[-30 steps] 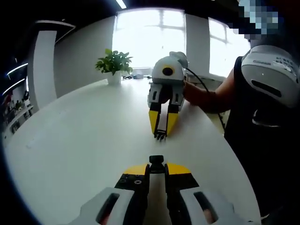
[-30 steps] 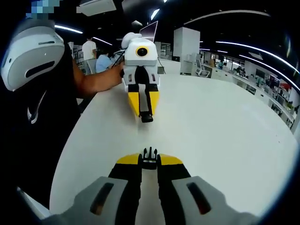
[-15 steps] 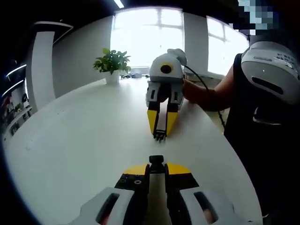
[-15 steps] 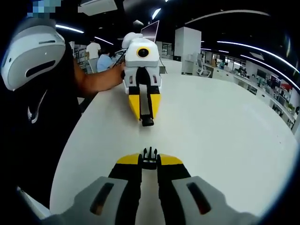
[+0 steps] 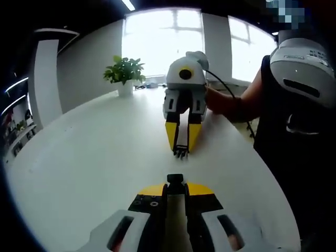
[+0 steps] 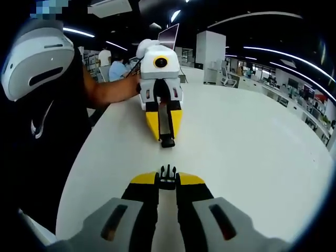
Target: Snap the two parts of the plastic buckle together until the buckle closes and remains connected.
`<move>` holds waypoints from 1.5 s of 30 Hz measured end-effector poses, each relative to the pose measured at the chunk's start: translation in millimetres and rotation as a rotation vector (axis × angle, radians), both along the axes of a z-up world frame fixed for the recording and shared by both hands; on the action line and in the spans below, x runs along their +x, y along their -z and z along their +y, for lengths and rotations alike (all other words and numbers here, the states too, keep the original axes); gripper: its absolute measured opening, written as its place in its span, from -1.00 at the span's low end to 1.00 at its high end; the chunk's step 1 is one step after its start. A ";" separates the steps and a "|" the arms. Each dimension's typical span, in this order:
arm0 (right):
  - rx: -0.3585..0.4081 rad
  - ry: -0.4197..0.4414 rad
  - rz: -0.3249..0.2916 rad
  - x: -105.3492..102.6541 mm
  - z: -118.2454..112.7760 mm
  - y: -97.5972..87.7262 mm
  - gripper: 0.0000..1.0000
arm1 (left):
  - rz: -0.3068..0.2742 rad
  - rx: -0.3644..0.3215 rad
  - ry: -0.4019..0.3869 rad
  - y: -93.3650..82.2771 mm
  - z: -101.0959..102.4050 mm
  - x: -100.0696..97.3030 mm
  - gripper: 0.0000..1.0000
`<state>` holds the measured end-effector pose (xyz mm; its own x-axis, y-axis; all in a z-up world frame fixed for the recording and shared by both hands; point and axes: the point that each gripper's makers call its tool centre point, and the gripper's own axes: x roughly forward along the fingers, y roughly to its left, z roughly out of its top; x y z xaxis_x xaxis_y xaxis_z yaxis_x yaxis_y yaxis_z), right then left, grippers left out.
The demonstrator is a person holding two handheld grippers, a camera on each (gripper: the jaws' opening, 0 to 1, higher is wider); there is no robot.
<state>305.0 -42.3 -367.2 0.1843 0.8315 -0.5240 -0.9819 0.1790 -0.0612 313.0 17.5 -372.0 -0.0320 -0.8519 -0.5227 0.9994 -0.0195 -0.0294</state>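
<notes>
The two halves of the buckle are held apart above the white counter (image 5: 79, 157), each pinched at the tip of one gripper. In the left gripper view, the left gripper (image 5: 175, 186) is pressed together on the socket half (image 5: 175, 181), which juts forward between its yellow tips. Straight ahead, the right gripper (image 5: 181, 149) is seen pointing back at it, closed on the pronged half (image 5: 181, 153), prongs forward. In the right gripper view the same facing is shown from the other side: the pronged half (image 6: 167, 176) sits in the near tips and the socket half (image 6: 167, 142) in the far ones, just off the centre line to the right. The long axes of both pieces are judged to lie nearly on one line, end to end, with a gap of bare counter between. Neither gripper is nearer; a straight closing push along that shared line is called for, with little sideways correction
</notes>
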 end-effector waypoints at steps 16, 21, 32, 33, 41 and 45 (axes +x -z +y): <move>-0.003 0.003 0.005 0.1 1.6 2.5 -0.77 | -0.004 0.005 0.011 3.9 -3.2 -2.2 -0.78; -0.001 0.004 0.004 -0.3 2.1 1.8 -0.77 | -0.008 0.007 0.011 4.1 -2.7 -1.5 -0.78; 0.010 0.002 0.006 -0.8 2.2 -0.2 -0.77 | -0.005 0.006 0.007 4.3 -3.1 -0.5 -0.78; 0.010 0.003 0.005 -0.4 1.9 0.0 -0.77 | -0.005 0.006 0.007 4.3 -3.1 -0.4 -0.78; 0.014 0.007 0.001 0.9 1.6 -0.5 -0.77 | -0.004 0.008 0.003 5.2 -2.0 0.8 -0.78; 0.015 0.005 0.000 0.5 1.9 -0.2 -0.77 | -0.007 0.007 -0.002 5.3 -2.0 2.0 -0.78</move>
